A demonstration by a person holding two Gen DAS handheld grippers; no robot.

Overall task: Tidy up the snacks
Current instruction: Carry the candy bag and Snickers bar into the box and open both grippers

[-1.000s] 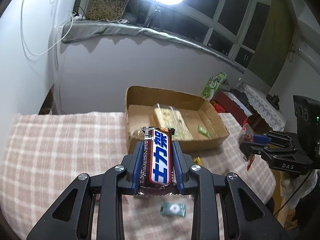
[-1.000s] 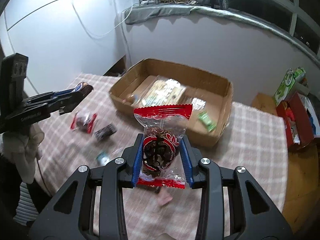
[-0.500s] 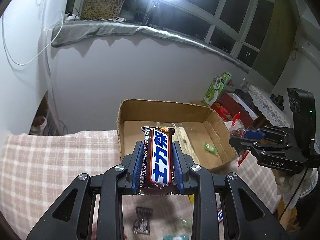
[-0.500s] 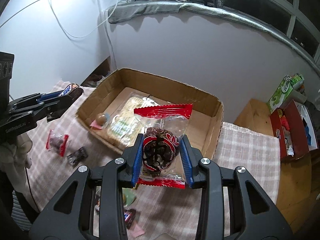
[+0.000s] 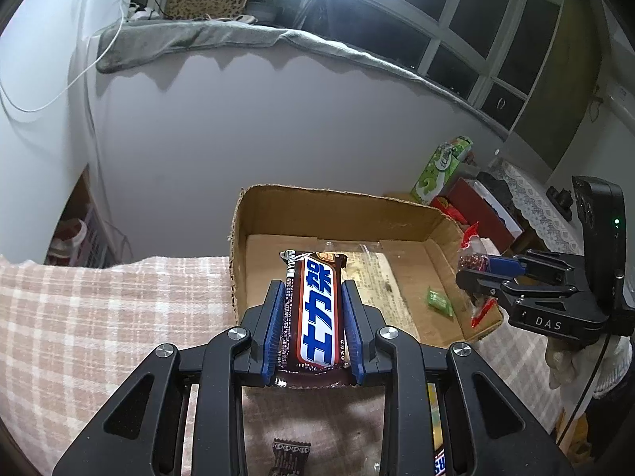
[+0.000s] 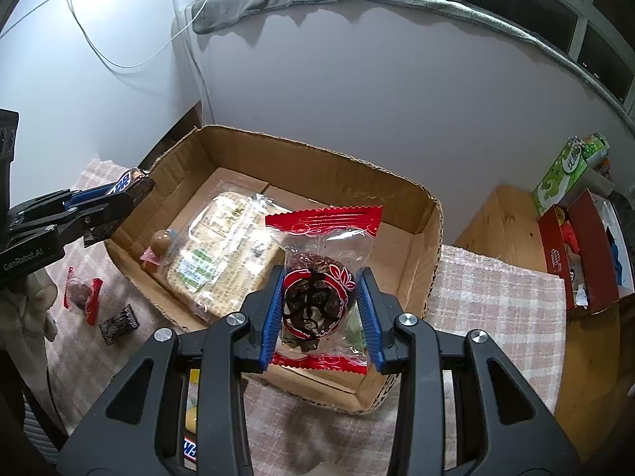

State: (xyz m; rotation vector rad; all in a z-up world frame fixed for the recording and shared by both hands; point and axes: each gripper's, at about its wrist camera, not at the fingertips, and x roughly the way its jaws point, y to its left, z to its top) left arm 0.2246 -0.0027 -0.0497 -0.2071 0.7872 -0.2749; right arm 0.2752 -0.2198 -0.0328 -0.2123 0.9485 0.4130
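Note:
My left gripper [image 5: 313,325] is shut on a brown Snickers bar [image 5: 317,317] and holds it above the near left edge of the cardboard box [image 5: 337,206]. It also shows in the right wrist view [image 6: 119,198] at the box's left rim. My right gripper [image 6: 321,309] is shut on a red-and-clear packet with a dark round snack [image 6: 317,297], above the near side of the box [image 6: 317,158]. In the left wrist view it [image 5: 476,273] hangs over the box's right wall. The box holds a clear cracker pack [image 6: 222,254], a green candy [image 5: 438,301] and a small round sweet [image 6: 160,244].
On the checked cloth [image 6: 496,309] left of the box lie a red-wrapped snack [image 6: 81,293] and a small dark bar [image 6: 119,323]. A second Snickers [image 6: 190,448] and a yellow packet lie under my right gripper. A red box [image 6: 583,258] and a green carton [image 6: 563,174] stand at the right.
Both grippers have moved forward with their snacks and now hang over the box's edges. The box looks nearer and larger in both views.

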